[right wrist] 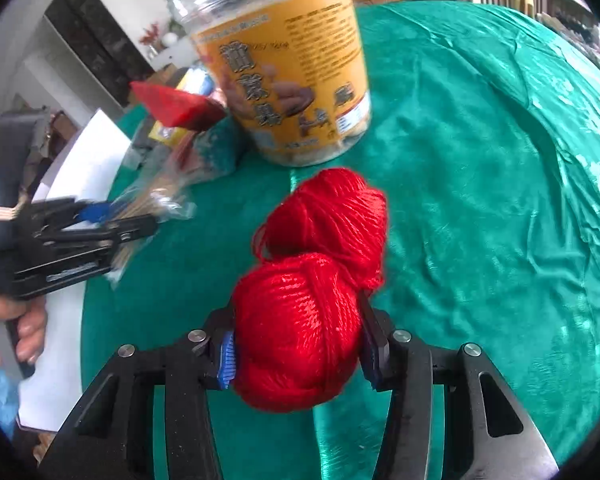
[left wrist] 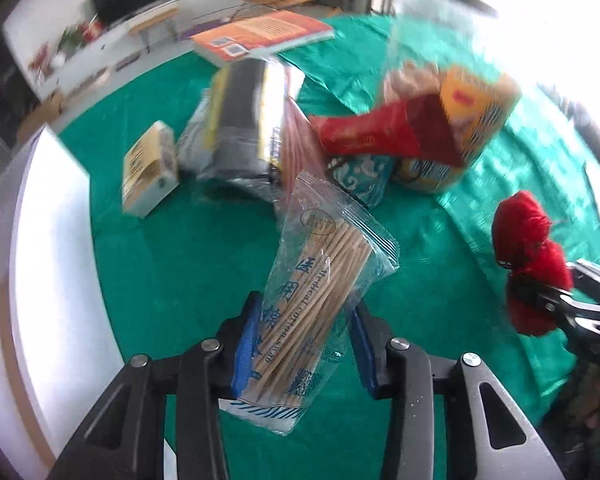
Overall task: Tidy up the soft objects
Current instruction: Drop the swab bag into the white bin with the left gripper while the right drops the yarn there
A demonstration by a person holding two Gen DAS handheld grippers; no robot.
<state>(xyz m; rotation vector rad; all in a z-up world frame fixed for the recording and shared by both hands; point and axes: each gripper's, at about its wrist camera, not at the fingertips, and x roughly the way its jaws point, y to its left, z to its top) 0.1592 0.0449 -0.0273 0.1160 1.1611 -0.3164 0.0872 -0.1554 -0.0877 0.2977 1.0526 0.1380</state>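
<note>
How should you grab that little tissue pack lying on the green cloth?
Probably best from straight above, jaws across its two long sides at the middle. The tissue pack lies flat, a small soft block, with bare green cloth along its left and near sides. The wrapped bundle sits close on its right, so a sideways approach from there looks blocked. The narrow width should fit between the jaws.

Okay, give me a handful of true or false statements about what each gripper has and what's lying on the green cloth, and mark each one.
1. The left gripper is shut on the swab pack. True.
2. The right gripper holds the jar. False: it is shut on the red yarn; the jar stands on the cloth.
3. The cloth is blue. False: it is green.
4. A book lies at the cloth's far edge. True.
5. The yarn is yellow. False: it is red.
</note>
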